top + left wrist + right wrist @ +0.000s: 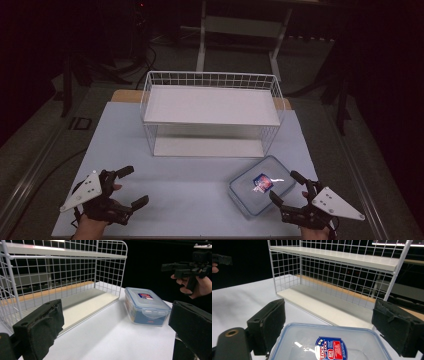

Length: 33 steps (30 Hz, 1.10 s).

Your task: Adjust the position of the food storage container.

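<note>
The high view looks forward and down over the whole table (195,190). Both gripper views sit low and close, sharing the wire rack (62,282) and lidded box (329,345).

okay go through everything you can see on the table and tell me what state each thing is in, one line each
Plastic container: lid on, lying flat on the table, not gripped.
Wire shelf rack: upright, both shelves bare.
Left gripper: open, holding nothing.
Right gripper: open, jaws either side of the container's near end, not closed on it.
</note>
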Motion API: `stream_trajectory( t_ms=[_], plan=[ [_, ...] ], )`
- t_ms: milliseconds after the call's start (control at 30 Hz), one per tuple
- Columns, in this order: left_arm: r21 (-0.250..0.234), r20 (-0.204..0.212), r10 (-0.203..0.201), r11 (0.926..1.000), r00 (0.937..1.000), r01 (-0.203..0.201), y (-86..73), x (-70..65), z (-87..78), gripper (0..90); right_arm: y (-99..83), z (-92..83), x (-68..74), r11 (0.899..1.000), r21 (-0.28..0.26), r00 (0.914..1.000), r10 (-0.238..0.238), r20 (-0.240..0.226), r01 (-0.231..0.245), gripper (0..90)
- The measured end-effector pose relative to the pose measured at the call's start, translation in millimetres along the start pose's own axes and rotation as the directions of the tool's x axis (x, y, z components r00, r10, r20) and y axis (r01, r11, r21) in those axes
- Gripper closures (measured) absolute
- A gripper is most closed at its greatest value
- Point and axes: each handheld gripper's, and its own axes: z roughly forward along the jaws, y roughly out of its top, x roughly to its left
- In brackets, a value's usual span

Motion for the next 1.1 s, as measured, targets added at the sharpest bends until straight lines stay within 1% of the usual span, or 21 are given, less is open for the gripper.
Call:
stream_trajectory(
  t_ms=[67,167,200,267,300,333,367,433,533,600,633,700,800,900,967,1033,1100],
  plan=[
    [-0.007,-0.002,-0.001,1.0000,1.0000,0.001,0.3,0.5,-0.8,0.0,1.5,-0.6,-0.9,1.000,-0.005,0.9996,0.024,-0.015,-0.024,11.6],
    [-0.008,-0.001,0.002,1.0000,1.0000,-0.002,0.4,0.1,-0.5,0.0,5.5,-2.2,-0.5,0.999,-0.011,0.9991,0.040,-0.015,-0.041,11.6],
    [-0.002,0.002,0.006,1.0000,1.0000,-0.006,0.3,0.1,-0.3,0.0,7.7,-2.2,1.0,0.999,-0.011,0.9994,0.033,0.008,-0.033,11.6],
    [0.005,0.006,0.011,0.9999,0.9999,-0.011,-0.1,-0.4,0.2,0.0,10.6,-3.1,5.9,1.000,-0.021,0.9977,-0.003,0.068,0.005,11.7],
    [0.005,0.008,0.011,0.9999,0.9999,-0.011,0.0,-0.5,0.4,0.0,11.4,-3.8,7.7,0.999,-0.028,0.9973,-0.017,0.071,0.019,11.6],
    [0.005,0.008,0.011,0.9999,0.9999,-0.011,0.0,-0.5,0.4,0.0,11.4,-3.8,7.7,0.999,-0.028,0.9973,-0.017,0.071,0.019,11.6],
    [0.002,0.010,0.013,0.9999,0.9999,-0.013,0.3,-0.3,0.3,0.0,13.1,-4.2,11.5,0.999,-0.032,0.9973,-0.024,0.070,0.026,11.7],
    [-0.001,0.010,0.009,1.0000,0.9999,-0.009,0.4,-0.2,0.2,0.0,16.1,-2.7,17.4,0.999,-0.013,0.9979,-0.039,0.051,0.040,13.3],
    [-0.002,0.012,0.008,1.0000,0.9999,-0.008,0.8,-1.0,0.1,0.0,16.1,-1.5,20.6,0.999,0.011,0.9988,-0.039,0.030,0.039,15.5],
    [-0.003,0.015,0.013,0.9999,0.9998,-0.013,1.3,-1.7,0.5,0.0,14.4,-1.6,20.2,0.999,0.042,0.9994,-0.030,0.014,0.030,23.8],
    [-0.004,0.015,0.013,0.9999,0.9998,-0.013,1.4,-1.9,0.7,0.0,13.4,-1.3,19.8,0.997,0.069,0.9993,-0.033,0.018,0.032,24.6],
    [-0.001,0.016,0.012,0.9999,0.9998,-0.012,1.3,-1.9,1.1,0.0,10.5,-0.7,18.7,0.993,0.114,0.9999,-0.014,0.000,0.014,29.4],
    [0.000,0.014,0.012,0.9999,0.9998,-0.012,1.1,-1.7,1.5,0.0,5.4,-2.3,17.8,0.988,0.154,0.9999,0.000,-0.011,0.002,34.1],
    [-0.002,0.014,0.007,1.0000,0.9999,-0.007,1.1,-1.6,1.8,0.0,-0.7,-5.2,16.3,0.984,0.177,0.9992,0.031,-0.027,-0.025,45.0],
    [-0.002,0.017,0.010,0.9999,0.9998,-0.010,1.3,-2.2,2.1,0.0,-6.9,-6.3,17.7,0.981,0.192,0.9987,0.037,-0.036,-0.029,52.3],
    [-0.002,0.020,0.012,0.9999,0.9997,-0.012,1.4,-2.9,2.7,0.0,-12.9,-6.3,19.2,0.975,0.219,0.9981,0.040,-0.047,-0.028,58.2],
    [-0.001,0.024,0.016,0.9999,0.9996,-0.016,1.4,-3.5,2.9,0.0,-18.9,-5.4,19.3,0.968,0.250,0.9953,0.055,-0.080,-0.034,64.0]
  ],
)
